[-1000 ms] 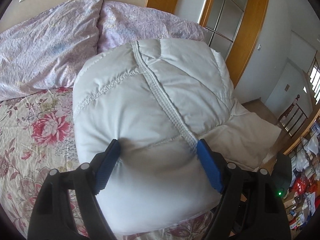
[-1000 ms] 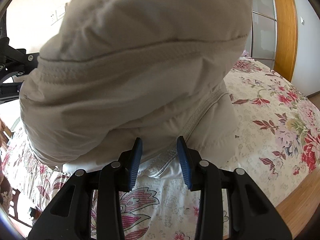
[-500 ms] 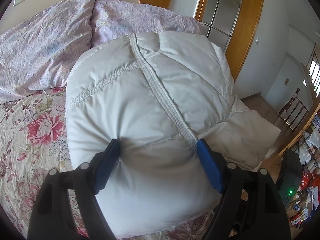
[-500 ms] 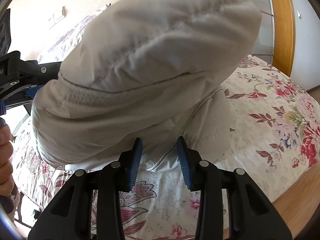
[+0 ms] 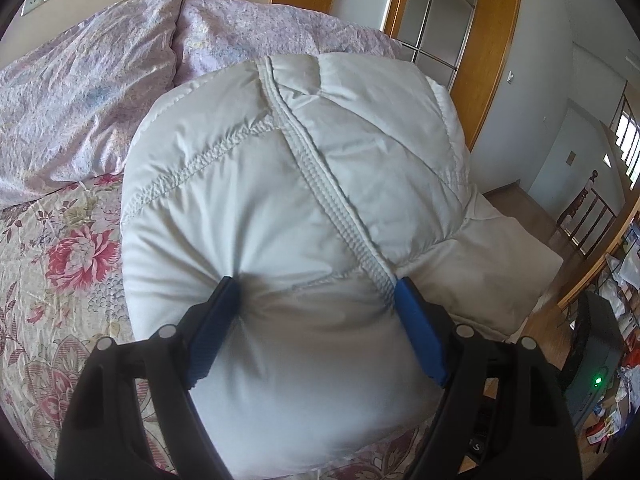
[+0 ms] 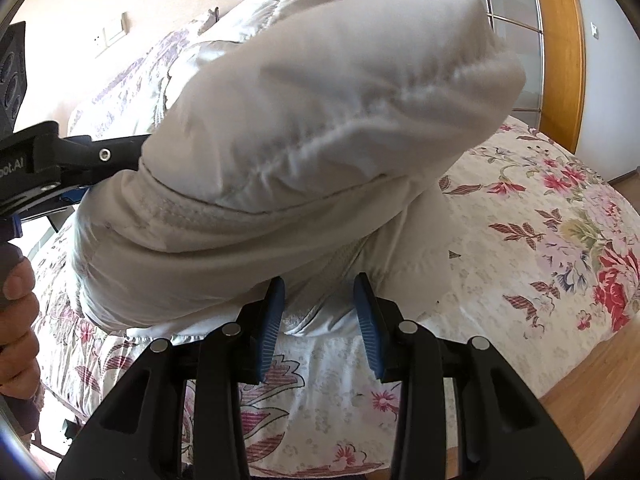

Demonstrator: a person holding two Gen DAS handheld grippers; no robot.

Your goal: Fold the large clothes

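Puffer jacket (image 5: 288, 216), white, fills centre frame above the floral bed (image 5: 60, 264). Left tongs (image 5: 316, 292) pinch a thick fold; right tongs (image 6: 320, 292) clamp its lower edge. Risk: slick padding slips from either grip, and the fold springs open.

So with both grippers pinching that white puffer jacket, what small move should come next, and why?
Probably carry the lifted fold forward and lower it flat. The left gripper squeezes a thick bunch of the white puffer jacket, the right gripper pinches its lower edge, and the raised part bulges above the floral bedspread, not yet lying flat.
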